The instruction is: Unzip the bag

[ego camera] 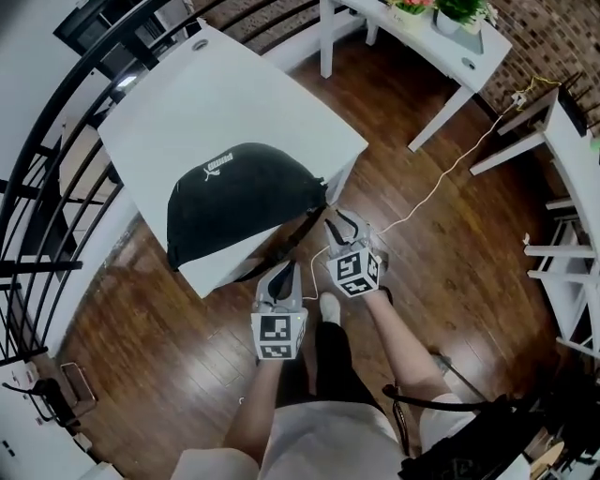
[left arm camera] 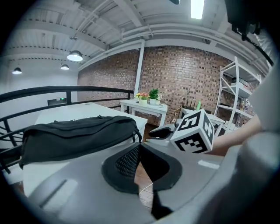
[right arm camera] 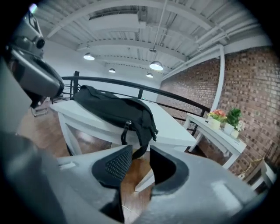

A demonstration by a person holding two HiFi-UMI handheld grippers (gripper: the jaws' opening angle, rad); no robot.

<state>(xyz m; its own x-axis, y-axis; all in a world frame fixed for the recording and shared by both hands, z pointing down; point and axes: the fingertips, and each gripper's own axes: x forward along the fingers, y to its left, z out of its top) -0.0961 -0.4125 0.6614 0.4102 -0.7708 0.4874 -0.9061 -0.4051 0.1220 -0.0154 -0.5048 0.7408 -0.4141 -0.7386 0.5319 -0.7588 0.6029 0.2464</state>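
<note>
The black bag is laid on the white table, at the edge nearest the person, while the left gripper is held clenched on nothing and the right gripper is spread and empty, both just short of the bag.

I count one black bag, lying on one white table. Two grippers show in my head view, the left gripper and the right gripper. Each carries one cube, a marker cube on the left and a second cube on the right. There is one second table further off, with two potted plants on it. One pale cable runs across the floor. In the left gripper view I make out three round lamps overhead, one strip light and one shelf rack.
</note>
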